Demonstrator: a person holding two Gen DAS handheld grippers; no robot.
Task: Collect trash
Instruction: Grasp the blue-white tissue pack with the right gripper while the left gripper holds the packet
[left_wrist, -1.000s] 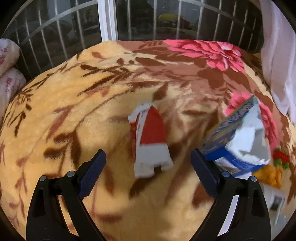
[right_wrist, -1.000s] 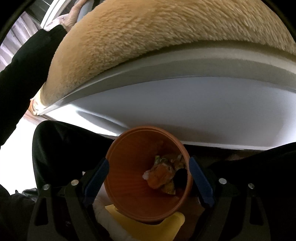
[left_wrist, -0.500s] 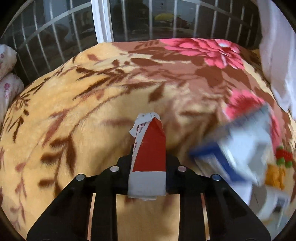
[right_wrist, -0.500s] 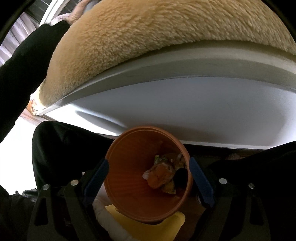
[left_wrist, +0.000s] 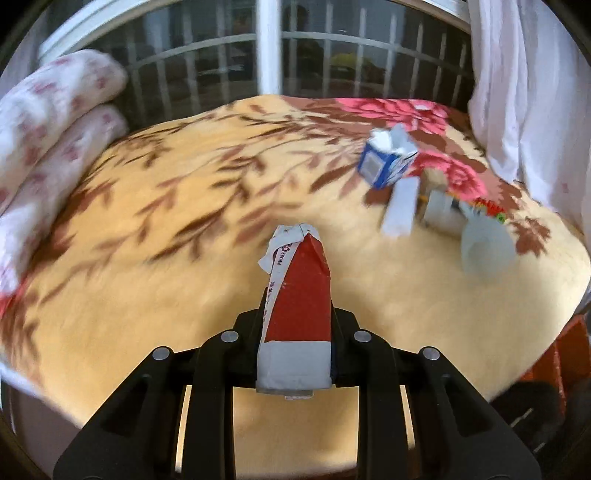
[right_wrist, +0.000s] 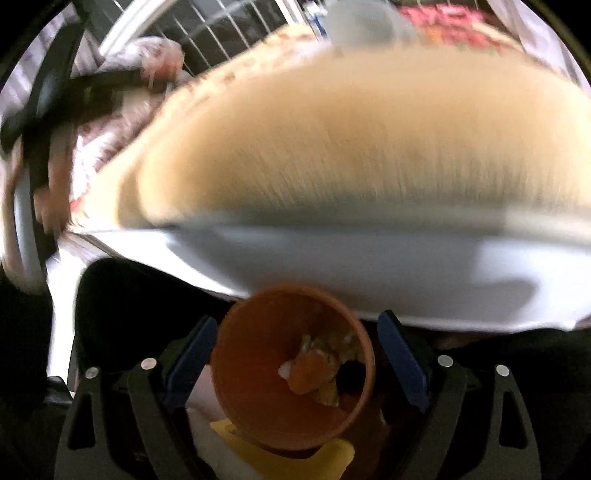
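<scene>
My left gripper is shut on a red and white flattened carton and holds it above the flowered blanket. More trash lies at the right of the bed: a torn blue and white carton, a white box and a clear plastic cup. My right gripper is shut on an orange bin with its mouth toward the camera, below the bed's edge. Orange and green scraps lie inside the bin.
Rolled white and pink bedding lies at the left of the bed. A barred window stands behind it and a white curtain hangs at the right. An orange object shows past the bed's right edge.
My left gripper closed on the red and white carton, lifted it and drew back from the bed. My right gripper rose with the bin, so the bed top now shows.
</scene>
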